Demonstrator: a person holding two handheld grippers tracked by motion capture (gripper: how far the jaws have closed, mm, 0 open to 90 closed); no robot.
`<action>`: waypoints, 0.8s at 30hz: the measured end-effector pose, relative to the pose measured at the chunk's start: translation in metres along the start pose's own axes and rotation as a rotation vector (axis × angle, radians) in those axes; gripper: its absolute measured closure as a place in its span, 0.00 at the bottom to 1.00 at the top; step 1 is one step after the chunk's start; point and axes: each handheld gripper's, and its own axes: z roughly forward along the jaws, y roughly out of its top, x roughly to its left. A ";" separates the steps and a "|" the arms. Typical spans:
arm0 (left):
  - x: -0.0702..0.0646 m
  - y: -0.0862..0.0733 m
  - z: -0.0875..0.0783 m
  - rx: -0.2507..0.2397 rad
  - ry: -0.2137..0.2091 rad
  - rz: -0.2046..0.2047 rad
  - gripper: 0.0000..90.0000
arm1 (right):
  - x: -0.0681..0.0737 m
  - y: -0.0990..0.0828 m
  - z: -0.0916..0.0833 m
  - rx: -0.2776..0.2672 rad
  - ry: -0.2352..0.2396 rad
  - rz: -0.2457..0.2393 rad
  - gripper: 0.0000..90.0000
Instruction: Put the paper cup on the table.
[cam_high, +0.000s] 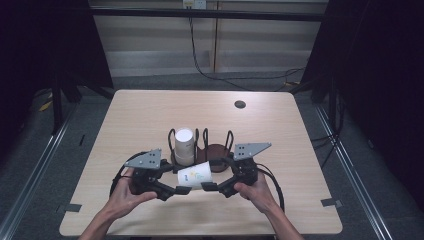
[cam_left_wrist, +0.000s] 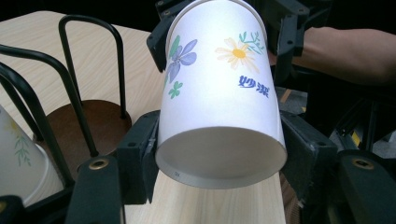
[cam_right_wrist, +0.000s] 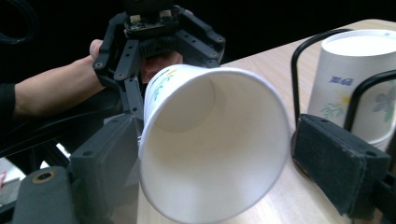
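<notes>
Here we are at the lower centre of the high view: a paper cup (cam_high: 195, 175) lies on its side in the air above the table (cam_high: 150, 110), slung between the two grippers. The left gripper (cam_high: 172, 191) has its jaws narrowed onto the cup's bottom end; in the left gripper view both pads sit against the cup (cam_left_wrist: 219, 93) just behind the base ring, so that end is firmly carried.

The right gripper (cam_high: 210, 186) comes at the mouth end. In the right gripper view the open rim of the cup (cam_right_wrist: 215, 140) leans against the jaw at the left of the frame, while the jaw at the right stands off it with clear space between. So those jaws are spread, framing the rim rather than pinching it.

Why hold it sideways like this? My read: it is a handover, the base gripped so the other gripper can take the rim.

Just behind, at mid-frame in the high view, waits a wire cup rack (cam_high: 202, 150) on a brown base, with a stack of cups (cam_high: 184, 145) upright in its left-hand slot. The slots to the right of it look free, a likely home for this cup.
</notes>
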 end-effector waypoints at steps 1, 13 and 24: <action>0.000 0.000 0.000 0.000 -0.004 0.002 0.41 | 0.000 0.000 0.001 0.002 0.008 -0.001 0.16; 0.003 -0.003 0.003 0.008 -0.030 -0.021 0.40 | -0.002 -0.001 0.004 0.008 0.037 0.007 0.25; 0.004 -0.005 0.004 0.021 -0.017 -0.041 0.36 | -0.002 -0.001 0.003 0.011 0.042 0.007 0.29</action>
